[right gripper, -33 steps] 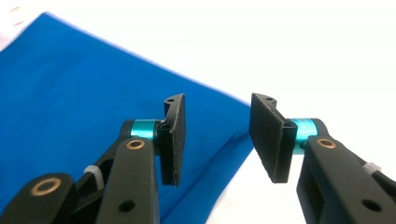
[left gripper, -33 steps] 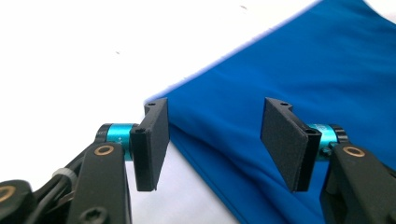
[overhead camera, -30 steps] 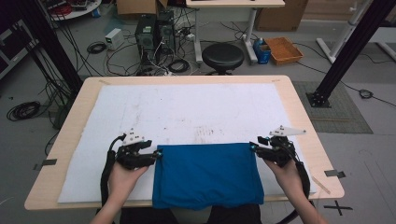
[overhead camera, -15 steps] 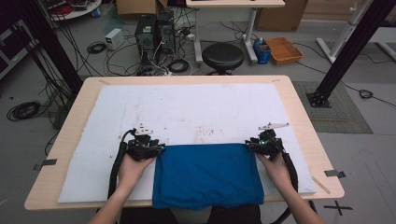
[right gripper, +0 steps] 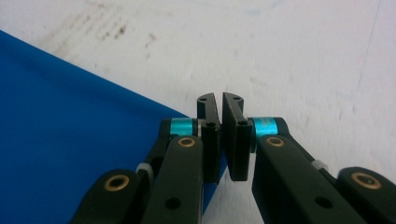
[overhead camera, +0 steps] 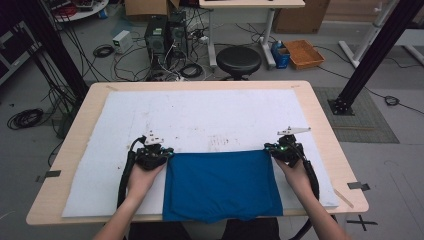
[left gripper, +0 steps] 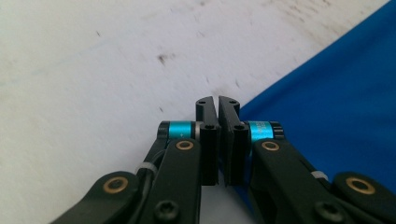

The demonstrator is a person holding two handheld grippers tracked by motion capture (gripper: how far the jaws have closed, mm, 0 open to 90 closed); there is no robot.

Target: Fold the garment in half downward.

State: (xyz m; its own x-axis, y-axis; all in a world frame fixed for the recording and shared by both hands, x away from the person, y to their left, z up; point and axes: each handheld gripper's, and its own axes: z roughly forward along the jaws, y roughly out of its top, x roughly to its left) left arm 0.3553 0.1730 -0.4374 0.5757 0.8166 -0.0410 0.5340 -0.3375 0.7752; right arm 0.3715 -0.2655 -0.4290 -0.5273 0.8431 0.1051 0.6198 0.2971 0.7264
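Blue cloth (overhead camera: 222, 185) lies flat on the white mat (overhead camera: 200, 115), folded to a rough rectangle at the mat's near edge, its near hem hanging just past that edge toward the person. Cloth's far edge runs straight across between the two grippers.

Left gripper (overhead camera: 165, 155) sits at the cloth's far left corner. Its jaws have just been closing and now stand pressed nearly together; in the left gripper view (left gripper: 217, 105) the cloth's corner (left gripper: 327, 107) reaches in under the right jaw, but whether fabric is actually pinched between the pads I cannot tell.

Right gripper (overhead camera: 274, 150) sits at the cloth's far right corner, same story: jaws just been closing, now almost together with a thin slit left. In the right gripper view (right gripper: 219, 105) the cloth's edge (right gripper: 70, 130) runs in under the left jaw; a pinch on fabric is not readable there either.

Both hands (overhead camera: 142, 177) hold the grippers from the near side of the cloth, forearms flanking it.

Beyond the cloth, the mat is scuffed with dark marks and covers most of the wooden table (overhead camera: 320, 120). Past the table's far side: black stool (overhead camera: 239, 60), orange tray (overhead camera: 304, 53) and cables on the floor.
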